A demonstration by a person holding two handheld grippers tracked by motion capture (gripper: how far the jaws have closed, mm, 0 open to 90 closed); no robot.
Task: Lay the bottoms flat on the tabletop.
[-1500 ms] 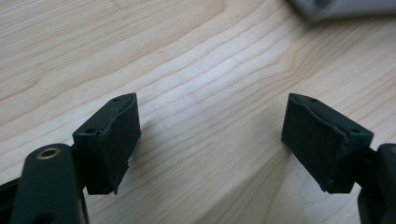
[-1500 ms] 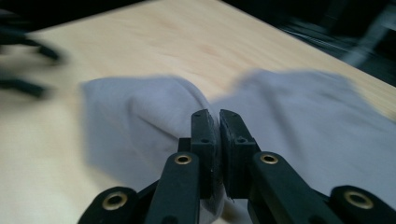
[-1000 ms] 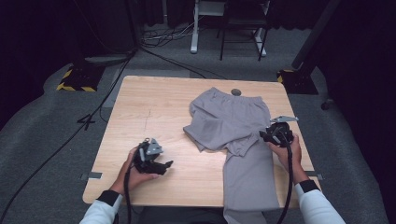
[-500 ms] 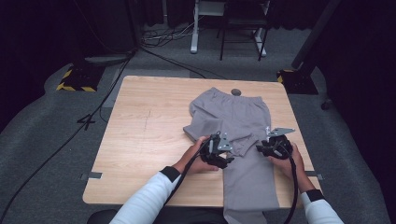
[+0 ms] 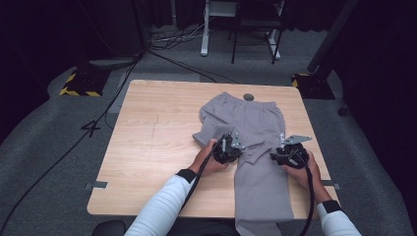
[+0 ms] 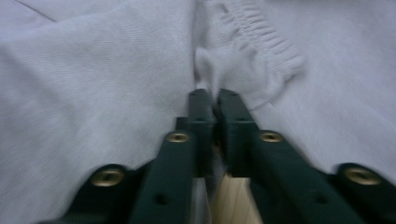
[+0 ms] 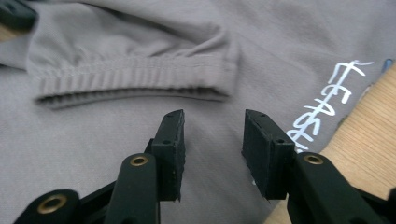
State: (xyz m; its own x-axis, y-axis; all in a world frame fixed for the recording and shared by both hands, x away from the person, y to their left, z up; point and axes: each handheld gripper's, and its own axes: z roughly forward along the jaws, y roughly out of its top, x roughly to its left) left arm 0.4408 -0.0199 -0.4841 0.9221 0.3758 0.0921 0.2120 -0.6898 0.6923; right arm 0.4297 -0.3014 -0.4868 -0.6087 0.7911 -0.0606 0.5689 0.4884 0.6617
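Person wears white long sleeves (image 5: pixel 162 209) with black cuffs (image 5: pixel 187 175). Left tongs (image 5: pixel 230 147) and right tongs (image 5: pixel 287 153) are black, each with a grey three-cornered top plate and a black cable (image 5: pixel 310 196) trailing toward 6 o'clock. Black ribbed jaws carry brass screws (image 7: pixel 139 161).

Looks like a lab or studio: black curtains (image 5: pixel 44 34), grey carpet (image 5: pixel 59 162), hazard-taped stand bases (image 5: pixel 78 84), floor cables (image 5: pixel 177 42), one lone wooden tabletop (image 5: pixel 152 132).
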